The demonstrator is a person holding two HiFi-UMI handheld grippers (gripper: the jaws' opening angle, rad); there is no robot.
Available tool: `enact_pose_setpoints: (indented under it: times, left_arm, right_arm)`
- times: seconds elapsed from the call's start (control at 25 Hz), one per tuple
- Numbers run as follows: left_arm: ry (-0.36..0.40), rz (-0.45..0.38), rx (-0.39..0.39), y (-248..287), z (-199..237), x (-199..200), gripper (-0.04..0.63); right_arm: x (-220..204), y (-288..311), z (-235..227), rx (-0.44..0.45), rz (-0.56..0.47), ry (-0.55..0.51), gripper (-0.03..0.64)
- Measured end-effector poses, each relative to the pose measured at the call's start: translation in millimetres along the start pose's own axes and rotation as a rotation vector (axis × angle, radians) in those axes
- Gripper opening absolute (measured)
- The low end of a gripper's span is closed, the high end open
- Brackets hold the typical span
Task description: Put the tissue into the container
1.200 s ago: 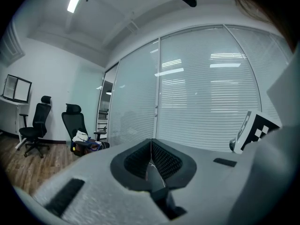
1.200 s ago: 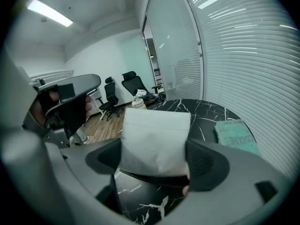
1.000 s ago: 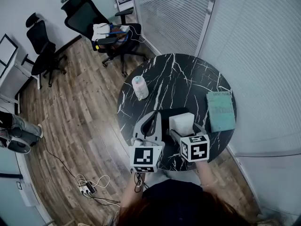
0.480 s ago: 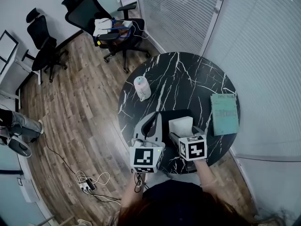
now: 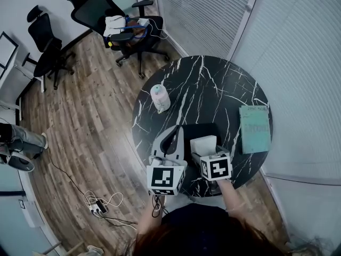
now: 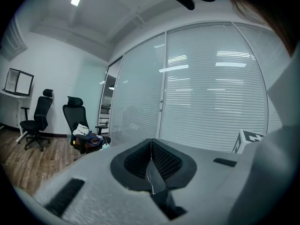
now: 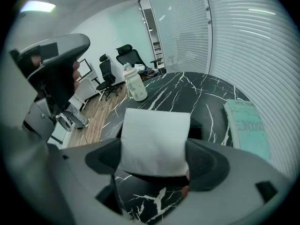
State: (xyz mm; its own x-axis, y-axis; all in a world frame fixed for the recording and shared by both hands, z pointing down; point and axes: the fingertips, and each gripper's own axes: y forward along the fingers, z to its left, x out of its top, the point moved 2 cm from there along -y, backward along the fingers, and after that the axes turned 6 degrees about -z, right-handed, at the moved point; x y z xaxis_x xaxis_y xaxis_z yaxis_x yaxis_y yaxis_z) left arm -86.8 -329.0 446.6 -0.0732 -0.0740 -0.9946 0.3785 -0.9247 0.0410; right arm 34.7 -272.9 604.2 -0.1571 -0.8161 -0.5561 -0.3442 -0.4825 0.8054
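Right gripper view: tissue [image 7: 154, 139] clamped within right tool [image 7: 155, 165].

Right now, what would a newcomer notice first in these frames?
The white tissue stands out first, clamped between the jaws of the right gripper over the near part of the round black marble table. Next comes the left gripper beside it, jaws together and empty. On the table, a teal book lies at the right edge and a pale bottle stands at the left.

Office chairs [image 5: 101, 12], wood floor [image 5: 90, 137], blinds [image 5: 202, 15] perhaps behind glass.
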Motion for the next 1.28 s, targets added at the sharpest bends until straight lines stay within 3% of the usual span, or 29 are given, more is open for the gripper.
enact_pose_setpoints:
  times: [0.88,1.28]
  left_arm:
    - [-0.013,0.029,-0.006,4,-2,-13,0.029]
    - [-0.017,0.033,-0.010,6,-1,-14,0.029]
  right_arm:
    - [-10,7,8,-0.016,0.048,-0.054,0.419]
    - [-18,13,-1,-0.039,0.088,0.002,0.417]
